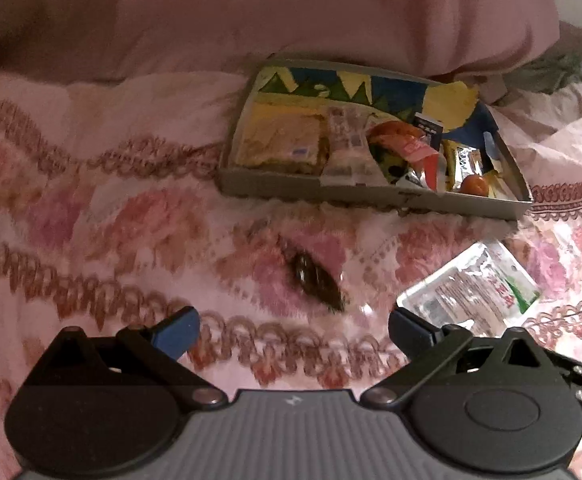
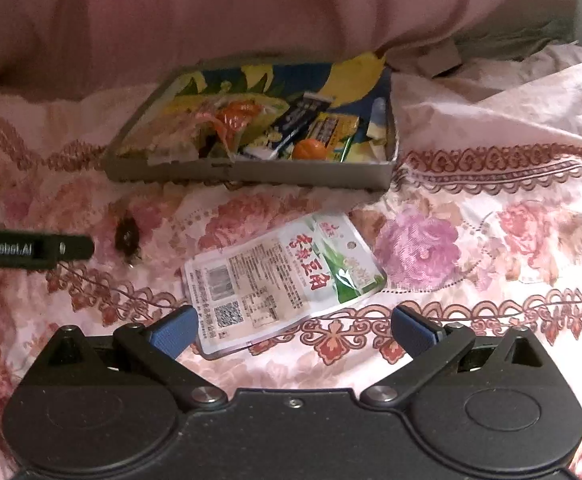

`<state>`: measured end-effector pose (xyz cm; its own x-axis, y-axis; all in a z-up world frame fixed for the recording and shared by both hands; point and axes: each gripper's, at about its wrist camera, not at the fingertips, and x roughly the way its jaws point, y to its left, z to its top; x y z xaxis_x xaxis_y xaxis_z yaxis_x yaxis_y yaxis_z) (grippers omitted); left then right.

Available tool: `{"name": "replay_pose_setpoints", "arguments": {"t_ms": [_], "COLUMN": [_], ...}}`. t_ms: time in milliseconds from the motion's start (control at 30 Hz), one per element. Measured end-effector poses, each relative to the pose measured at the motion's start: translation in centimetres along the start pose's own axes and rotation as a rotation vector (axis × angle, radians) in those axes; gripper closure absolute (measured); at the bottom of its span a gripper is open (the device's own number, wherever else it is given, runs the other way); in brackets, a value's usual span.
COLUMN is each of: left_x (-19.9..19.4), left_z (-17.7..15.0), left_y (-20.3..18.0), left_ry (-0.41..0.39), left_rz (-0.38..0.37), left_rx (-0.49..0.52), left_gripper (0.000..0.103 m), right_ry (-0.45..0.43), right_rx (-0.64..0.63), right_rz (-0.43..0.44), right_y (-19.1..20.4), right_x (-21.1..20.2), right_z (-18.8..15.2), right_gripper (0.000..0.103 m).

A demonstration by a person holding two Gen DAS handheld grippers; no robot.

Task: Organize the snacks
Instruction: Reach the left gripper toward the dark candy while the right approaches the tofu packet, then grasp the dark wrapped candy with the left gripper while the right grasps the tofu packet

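Observation:
A shallow cardboard box (image 1: 275, 186) (image 2: 251, 171) holding several snack packets and an orange round sweet (image 1: 474, 185) (image 2: 309, 149) lies on the flowered bedspread. In front of it a small dark wrapped snack (image 1: 315, 282) (image 2: 126, 236) lies loose. To its right is a white and green pouch (image 1: 471, 292) (image 2: 279, 276) with red lettering. My left gripper (image 1: 294, 330) is open, just short of the dark snack, with nothing between its fingers. My right gripper (image 2: 294, 330) is open too, its left fingertip (image 2: 175, 332) at the pouch's near corner.
A pink pillow or quilt (image 1: 291, 12) rises behind the box. The pink flowered bedspread (image 1: 91, 220) is wrinkled and soft all around. The left gripper's black side (image 2: 31, 249) reaches in at the left of the right wrist view.

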<state>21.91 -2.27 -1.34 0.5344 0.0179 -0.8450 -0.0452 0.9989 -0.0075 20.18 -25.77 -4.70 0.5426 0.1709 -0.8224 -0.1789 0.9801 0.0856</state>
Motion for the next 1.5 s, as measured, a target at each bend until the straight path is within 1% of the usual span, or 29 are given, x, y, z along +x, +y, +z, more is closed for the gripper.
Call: {"name": "replay_pose_setpoints", "arguments": {"t_ms": [100,233,467,600,767,933,1033,1200,1333,1500], "left_x": [1.1,2.8,4.9,5.7,6.3,7.1,7.6,8.0,7.8,7.7], "left_z": [0.8,1.1,0.7,0.8,0.8,0.7,0.7,0.7,0.7,0.9], "left_y": [-0.5,-0.3,0.3,0.5,0.7,0.6,0.7,1.0,1.4,2.2], "left_ry": [-0.004,0.001,0.021,0.032,0.037,0.041,0.049,0.054,0.045,0.040], "left_rz": [0.014,0.011,0.004,-0.002,-0.015,-0.001,0.003,-0.005,-0.034,-0.115], "left_rx": [0.023,0.003,-0.012,-0.018,-0.028,-0.010,-0.013,-0.026,-0.052,-0.120], "left_gripper": [0.000,0.000,0.000,0.000,0.000,0.000,0.000,0.000,0.000,0.000], "right_ry": [0.048,0.084,0.149,0.175,0.155,0.119,0.085,0.048,0.029,0.006], "right_rx": [0.008,0.057,0.148,0.206,0.226,0.235,0.258,0.335,0.410,0.441], "right_rz": [-0.005,0.000,0.078,0.092,0.087,0.074,0.090,0.132,0.182,0.254], "right_y": [-0.3,-0.9,-1.6,-2.2,-2.3,-2.3,-2.6,-3.5,-4.1,-4.3], "right_x": [1.5,3.0,4.6,5.6,6.3,6.8,6.7,6.5,6.1,6.0], "right_z": [0.3,0.2,0.2,0.2,0.8,1.3,1.5,1.6,1.6,1.6], "right_gripper": [0.001,0.001,0.001,0.001,0.000,0.000,0.000,0.000,0.000,0.000]}}
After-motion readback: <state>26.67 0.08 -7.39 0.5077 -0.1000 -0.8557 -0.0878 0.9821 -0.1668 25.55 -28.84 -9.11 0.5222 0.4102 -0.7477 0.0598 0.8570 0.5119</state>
